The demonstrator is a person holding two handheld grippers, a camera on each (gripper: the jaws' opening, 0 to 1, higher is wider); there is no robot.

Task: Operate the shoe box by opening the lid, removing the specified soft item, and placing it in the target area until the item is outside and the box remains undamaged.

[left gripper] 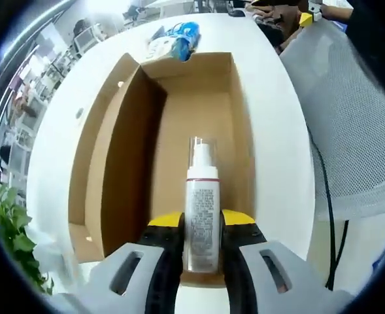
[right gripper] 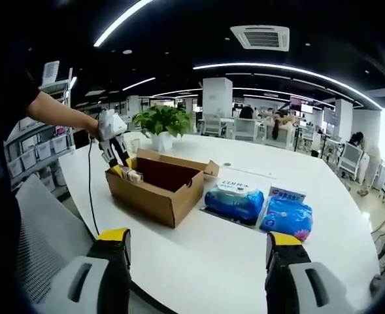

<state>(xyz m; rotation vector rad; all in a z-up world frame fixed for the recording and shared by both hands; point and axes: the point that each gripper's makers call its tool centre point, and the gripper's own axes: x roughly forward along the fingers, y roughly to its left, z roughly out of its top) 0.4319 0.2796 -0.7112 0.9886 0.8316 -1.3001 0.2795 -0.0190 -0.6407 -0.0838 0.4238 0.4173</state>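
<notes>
Left gripper (left gripper: 202,229) clamped on a pump bottle (left gripper: 202,209), yellow-tipped jaws pressing its two sides low on the body. Bottle's long axis running straight ahead along the jaws, clear cap pointing away, label facing the camera. Directly beyond and beneath it, the open box (left gripper: 172,118), flap (left gripper: 100,131) folded out to the jaws' left; bottle seemingly at the near rim, lifted or just inside, hard to say which. Past the far wall, blue packs (left gripper: 179,39) on the table (left gripper: 277,131), a plant (left gripper: 16,235) low on the left.

Right gripper (right gripper: 197,252) wide open, holding nothing, hovering over bare table. From it, box (right gripper: 156,186) ahead and left, well apart; left gripper (right gripper: 117,160) seen at the box's far-left end with the bottle (right gripper: 132,175) between its jaws. Two blue packs (right gripper: 234,203) (right gripper: 287,218) ahead and right, on flat white cards.

Left hand by far the nearer, already carrying. Judged next: draw the bottle up and back along its own axis, clear of the near wall without dragging the cardboard, then across to a set-down spot. Bottle looks rigid, not soft, so whether it is the specified item is unclear.
</notes>
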